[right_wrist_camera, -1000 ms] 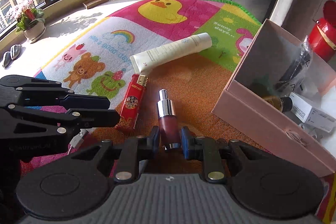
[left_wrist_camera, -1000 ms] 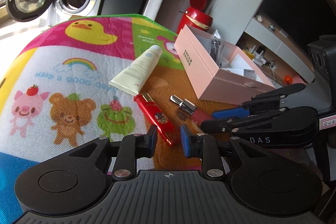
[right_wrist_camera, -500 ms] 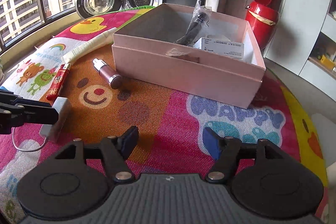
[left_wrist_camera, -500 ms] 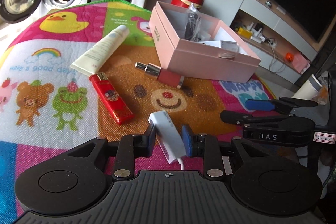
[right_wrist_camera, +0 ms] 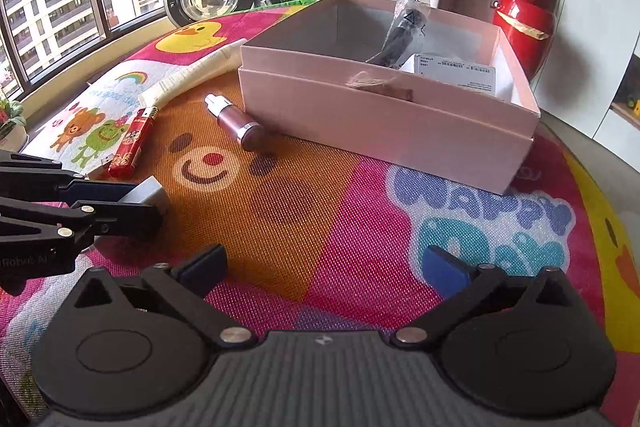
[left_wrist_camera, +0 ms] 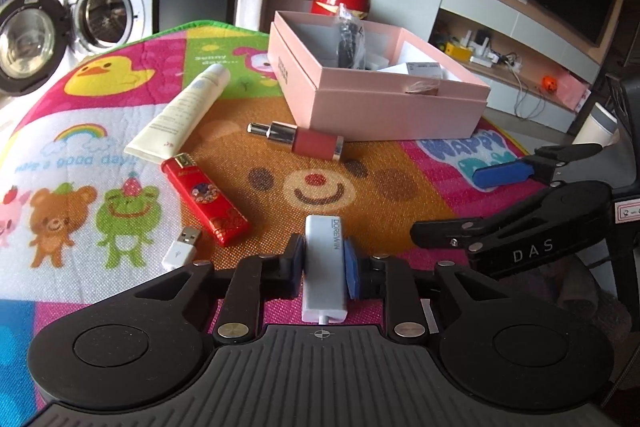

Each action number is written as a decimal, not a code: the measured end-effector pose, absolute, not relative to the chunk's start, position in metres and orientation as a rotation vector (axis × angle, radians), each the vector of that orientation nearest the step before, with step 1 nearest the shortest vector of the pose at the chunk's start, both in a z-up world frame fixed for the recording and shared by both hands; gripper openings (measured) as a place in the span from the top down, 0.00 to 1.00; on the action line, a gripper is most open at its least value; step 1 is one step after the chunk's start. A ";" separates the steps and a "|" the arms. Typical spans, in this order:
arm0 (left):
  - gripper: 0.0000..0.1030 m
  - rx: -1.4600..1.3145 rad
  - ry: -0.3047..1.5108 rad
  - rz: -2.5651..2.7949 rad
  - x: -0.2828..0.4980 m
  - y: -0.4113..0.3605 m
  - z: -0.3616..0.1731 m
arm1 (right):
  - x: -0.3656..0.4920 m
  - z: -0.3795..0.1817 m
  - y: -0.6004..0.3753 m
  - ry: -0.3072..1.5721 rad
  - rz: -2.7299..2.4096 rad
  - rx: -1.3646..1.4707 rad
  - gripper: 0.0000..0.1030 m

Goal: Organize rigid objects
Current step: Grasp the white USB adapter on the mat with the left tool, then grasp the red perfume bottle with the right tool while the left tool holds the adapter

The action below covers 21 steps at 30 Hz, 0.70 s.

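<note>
The pink box (left_wrist_camera: 384, 99) wall hid most of its contents; the white adapter (left_wrist_camera: 324, 267) cable vanished under the left gripper (left_wrist_camera: 323, 263) body

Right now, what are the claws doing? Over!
Left claw shut on white adapter. Right claw open, nothing in it. Pink box open ahead; red-brown bottle lies beside it. Path over the mat looks clear.

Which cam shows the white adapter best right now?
Left wrist. The white adapter sits centered between the left gripper pads, printed side readable, and its USB plug lies on the mat. The right wrist view shows only one gray corner behind the left gripper's fingers.
</note>
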<state>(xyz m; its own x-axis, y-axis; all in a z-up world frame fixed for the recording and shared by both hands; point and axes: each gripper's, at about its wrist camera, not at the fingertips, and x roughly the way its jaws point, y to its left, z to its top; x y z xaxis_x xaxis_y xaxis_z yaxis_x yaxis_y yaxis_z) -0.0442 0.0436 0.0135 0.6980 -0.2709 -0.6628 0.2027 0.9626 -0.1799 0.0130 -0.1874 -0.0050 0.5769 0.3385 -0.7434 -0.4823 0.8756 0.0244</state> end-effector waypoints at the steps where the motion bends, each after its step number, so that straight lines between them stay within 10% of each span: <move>1: 0.76 -0.108 0.750 -0.254 -0.047 0.050 0.014 | 0.014 -0.002 -0.186 0.816 0.488 -0.170 0.14; 14: 0.76 -0.237 0.722 -0.174 -0.063 0.100 0.012 | 0.036 -0.001 -0.099 0.677 0.588 -0.341 0.78; 21: 0.76 -0.249 0.717 -0.187 -0.063 0.095 0.011 | 0.008 0.002 -0.145 0.711 0.601 -0.378 0.80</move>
<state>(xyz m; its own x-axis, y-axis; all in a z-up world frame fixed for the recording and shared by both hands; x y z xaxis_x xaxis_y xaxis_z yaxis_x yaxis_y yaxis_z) -0.0632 0.0954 0.0110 0.7395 -0.2536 -0.6236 0.0839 0.9538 -0.2884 0.0078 -0.1452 0.0024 0.6018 0.3817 -0.7015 -0.6285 0.7684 -0.1211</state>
